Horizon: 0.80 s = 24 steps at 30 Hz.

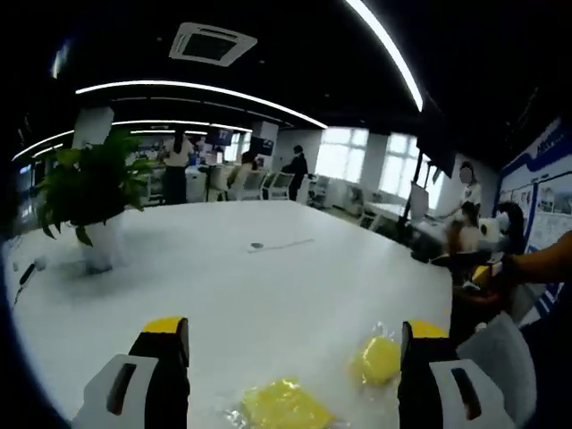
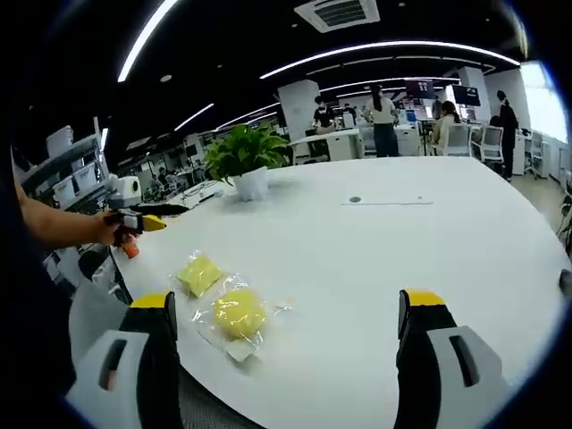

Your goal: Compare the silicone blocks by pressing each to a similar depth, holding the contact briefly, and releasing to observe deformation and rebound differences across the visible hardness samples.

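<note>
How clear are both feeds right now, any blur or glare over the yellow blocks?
Left gripper view: soft and smeared, the bagged yellow silicone blocks fuzzy, white table washed out. Right gripper view: sharper, blocks' plastic wrap legible, mild glare; fisheye bends ceiling light strips.

A broad white table (image 2: 429, 241) is stretching across both views; a potted green plant (image 1: 89, 192) in a white pot is standing on it, well apart from the near edge; a thin cable (image 2: 386, 202) with a small dark disc at one end is lying on the tabletop farther back; long strip lights (image 2: 393, 46) are glowing along the dark ceiling, beside a square air vent (image 1: 213, 43); several people (image 2: 382, 121) are standing and sitting among desks and chairs at the far side of the office; bright windows (image 1: 357, 161) are lining the back wall.
</note>
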Motion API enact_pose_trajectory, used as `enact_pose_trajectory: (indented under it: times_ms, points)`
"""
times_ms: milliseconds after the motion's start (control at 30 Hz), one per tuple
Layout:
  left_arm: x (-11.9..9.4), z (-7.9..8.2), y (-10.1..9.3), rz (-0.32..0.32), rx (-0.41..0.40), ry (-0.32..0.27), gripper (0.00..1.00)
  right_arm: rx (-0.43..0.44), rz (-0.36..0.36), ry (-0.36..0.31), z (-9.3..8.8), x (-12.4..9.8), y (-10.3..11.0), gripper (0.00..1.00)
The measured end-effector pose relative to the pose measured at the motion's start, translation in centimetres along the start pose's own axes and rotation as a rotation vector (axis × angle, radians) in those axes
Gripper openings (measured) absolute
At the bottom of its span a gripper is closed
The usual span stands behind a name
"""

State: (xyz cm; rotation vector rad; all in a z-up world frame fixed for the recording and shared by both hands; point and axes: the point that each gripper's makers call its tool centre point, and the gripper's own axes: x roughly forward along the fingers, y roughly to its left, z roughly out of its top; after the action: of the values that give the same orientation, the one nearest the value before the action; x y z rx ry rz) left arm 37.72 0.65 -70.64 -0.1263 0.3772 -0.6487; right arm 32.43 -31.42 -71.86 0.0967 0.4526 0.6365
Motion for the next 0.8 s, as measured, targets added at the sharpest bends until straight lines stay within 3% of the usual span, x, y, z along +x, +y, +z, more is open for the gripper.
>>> enact_pose_trajectory:
  times_ms: [100,200,300,667,733,800]
  points:
    - [-1.9,-1.1,0.6,0.047,0.011,-0.003,1.0,-0.043,-0.015,0.027,-0.3,-0.1,-0.2,0.97]
    - [-4.0,-1.3,1.1,0.101,-0.052,-0.054,1.0,-0.031,0.003,0.027,-0.7,-0.2,-0.3,0.97]
    - [-5.6,-1.8,1.2,0.129,-0.057,-0.05,1.0,-0.03,0.009,0.03,-1.1,-0.4,-0.3,0.96]
    - [-10.2,-2.7,2.2,0.195,-0.028,-0.044,1.0,-0.065,0.084,0.057,-2.7,0.5,1.9,0.97]
    - [-10.9,-3.1,2.9,0.199,-0.023,-0.036,1.0,-0.046,0.138,0.101,-3.7,0.7,3.2,0.97]
    - [-11.8,-3.0,3.5,0.199,-0.043,-0.045,1.0,-0.111,0.09,0.083,-3.7,0.9,2.8,0.97]
